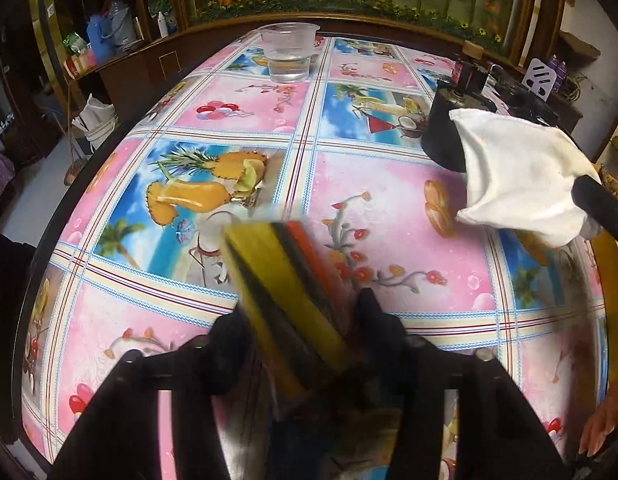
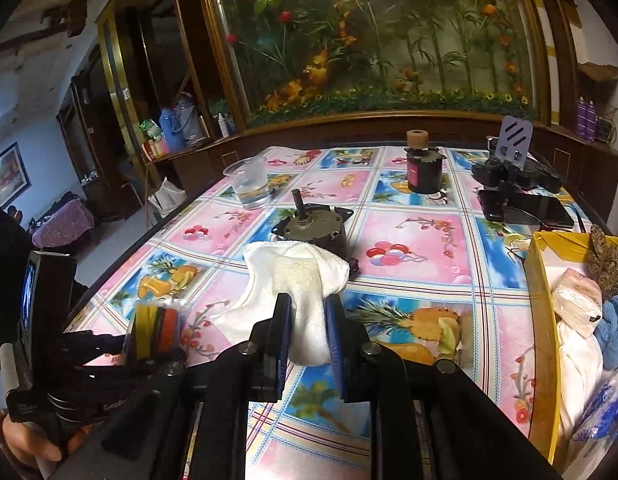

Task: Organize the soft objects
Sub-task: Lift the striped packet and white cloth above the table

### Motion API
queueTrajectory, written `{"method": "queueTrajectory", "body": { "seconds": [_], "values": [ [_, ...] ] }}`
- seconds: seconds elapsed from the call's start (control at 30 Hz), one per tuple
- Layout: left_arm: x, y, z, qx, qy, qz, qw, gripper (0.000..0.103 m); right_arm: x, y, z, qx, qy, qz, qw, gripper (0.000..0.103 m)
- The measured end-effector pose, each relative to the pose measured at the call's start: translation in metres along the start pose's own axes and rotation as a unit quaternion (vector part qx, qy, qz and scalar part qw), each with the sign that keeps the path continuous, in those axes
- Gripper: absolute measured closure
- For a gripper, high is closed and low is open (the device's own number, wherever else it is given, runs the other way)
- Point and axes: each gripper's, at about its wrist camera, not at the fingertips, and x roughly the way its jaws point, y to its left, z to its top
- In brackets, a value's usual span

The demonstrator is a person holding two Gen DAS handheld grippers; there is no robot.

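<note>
The sorting looks partly done, judged from how things lie: the yellow cardboard box (image 2: 537, 320) at the right edge of the bench (image 2: 409, 240) already holds several soft items — a blue knitted piece (image 2: 615, 330), white cloth and a wrapped pale packet — while two more are in hand and not yet in it. The hard things, a clear plastic cup with water (image 2: 251, 186), a grey metal motor with a shaft (image 2: 313, 230) and a dark jar with a cork stopper (image 2: 424, 170), stand on the patterned cover and seem no part of the job.

The right gripper (image 2: 307, 328) has its fingers closed most of the way on a white towelling cloth (image 2: 297, 276), which bunches above them and drapes toward the bench just in front of the motor. It is held low over the bench, left of the box.

The left gripper (image 1: 301, 320) pinches a stack of yellow, black and orange sponge pads (image 1: 285, 272) edge-on, fingers pressed to either side, raised over the near left of the bench — the picture is blurred there. Both loads likely go to the box next.
</note>
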Motion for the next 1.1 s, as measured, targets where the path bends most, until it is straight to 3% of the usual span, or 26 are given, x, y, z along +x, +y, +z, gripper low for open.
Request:
{"method": "queueTrajectory", "body": {
  "seconds": [0.13, 0.23, 0.7, 1.1],
  "values": [
    [-0.003, 0.005, -0.002, -0.014, -0.007, -0.009, 0.9998, 0.068, -0.006, -0.001, 0.001, 0.006, -0.007, 0.012, 1.0, 0.084],
    [-0.005, 0.008, -0.004, -0.027, -0.006, -0.014, 0.9995, 0.071, -0.011, -0.002, 0.001, 0.009, -0.013, 0.02, 1.0, 0.084],
    [-0.048, -0.008, -0.009, -0.021, -0.042, -0.01, 0.9988, 0.071, -0.043, -0.025, -0.001, 0.046, -0.05, 0.041, 0.997, 0.084],
    [-0.066, -0.047, -0.01, 0.009, -0.062, -0.03, 0.9976, 0.071, -0.072, -0.055, -0.009, 0.081, -0.081, 0.021, 0.993, 0.084]
  ]
}}
